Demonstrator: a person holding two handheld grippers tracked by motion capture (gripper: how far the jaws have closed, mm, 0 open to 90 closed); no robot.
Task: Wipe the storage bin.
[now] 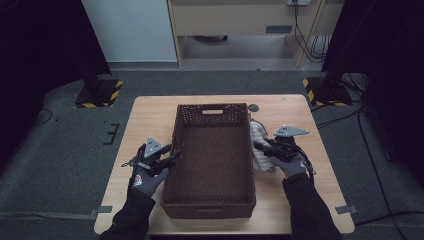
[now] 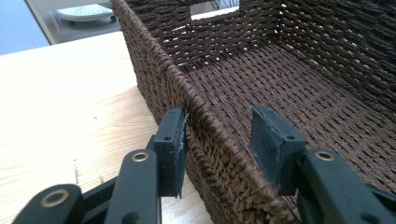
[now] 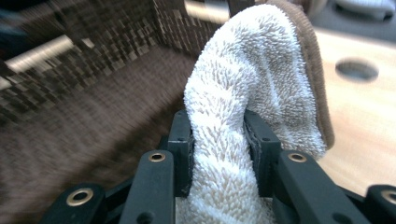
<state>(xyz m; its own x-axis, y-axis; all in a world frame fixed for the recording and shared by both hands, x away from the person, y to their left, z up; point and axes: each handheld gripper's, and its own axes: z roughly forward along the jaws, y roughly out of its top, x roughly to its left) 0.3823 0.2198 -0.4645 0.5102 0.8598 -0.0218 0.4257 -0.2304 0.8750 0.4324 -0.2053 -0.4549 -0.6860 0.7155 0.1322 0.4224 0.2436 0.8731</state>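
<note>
Right gripper (image 3: 218, 140) pinches a white towel (image 3: 261, 70) just beside the wicker basket (image 1: 212, 150); left gripper (image 2: 224, 144) jaws straddle its wall, parted.

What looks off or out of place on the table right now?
Nothing stands out. The wicker basket sits square and empty on the table. The left claw straddles its side wall, open. The right claw pinches a white towel beside the basket.

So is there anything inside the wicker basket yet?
Nothing visible: the wicker basket shows bare woven floor. The towel is outside its right wall, pinched in the right gripper. The near wall hides a strip of floor at the front.
</note>
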